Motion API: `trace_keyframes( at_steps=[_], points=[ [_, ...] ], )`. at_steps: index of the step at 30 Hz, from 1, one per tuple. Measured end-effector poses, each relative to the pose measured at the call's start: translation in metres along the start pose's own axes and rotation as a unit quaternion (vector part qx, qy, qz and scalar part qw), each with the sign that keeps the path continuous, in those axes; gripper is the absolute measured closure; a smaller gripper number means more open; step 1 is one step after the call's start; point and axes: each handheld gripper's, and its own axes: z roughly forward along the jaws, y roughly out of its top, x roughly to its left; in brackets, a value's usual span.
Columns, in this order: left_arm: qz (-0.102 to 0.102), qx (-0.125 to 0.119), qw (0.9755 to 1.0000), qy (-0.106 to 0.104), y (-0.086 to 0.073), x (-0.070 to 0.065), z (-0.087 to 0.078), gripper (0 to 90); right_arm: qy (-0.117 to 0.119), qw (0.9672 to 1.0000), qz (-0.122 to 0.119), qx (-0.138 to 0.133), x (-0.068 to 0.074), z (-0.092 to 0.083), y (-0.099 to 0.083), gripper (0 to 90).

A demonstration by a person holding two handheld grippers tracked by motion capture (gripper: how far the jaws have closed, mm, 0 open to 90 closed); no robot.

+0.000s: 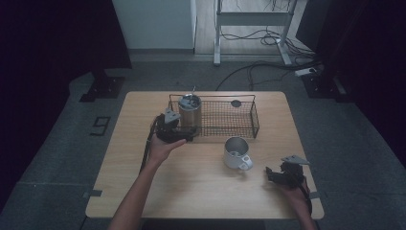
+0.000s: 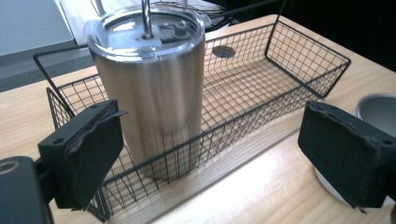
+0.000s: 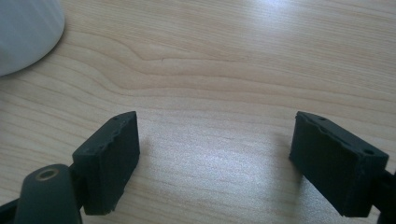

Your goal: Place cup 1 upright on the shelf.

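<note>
The steel tumbler (image 2: 152,93), lidded with a straw through the lid, stands upright in the left end of the wire basket (image 2: 289,60). The left gripper (image 1: 184,132) sits just outside the basket wall beside the tumbler, its jaws apart with nothing pressed between them. To grasp the tumbler well it should probably clear the basket rim and straddle the body squarely; beyond the basket, the right gripper (image 1: 275,173) rests open near the white mug (image 1: 237,153).

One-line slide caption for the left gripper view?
Left gripper, jaws open, faces a steel tumbler with lid and straw standing in a black wire basket on a wooden table.
</note>
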Motion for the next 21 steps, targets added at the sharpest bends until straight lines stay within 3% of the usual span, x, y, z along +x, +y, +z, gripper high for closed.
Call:
trace_keyframes(
  at_steps=[21],
  points=[
    [-0.006,0.007,0.9999,-0.009,-0.06,-0.002,-0.032,7.8,0.0,1.0,-0.001,0.0,0.0,0.0,0.0,15.3]
  ],
)
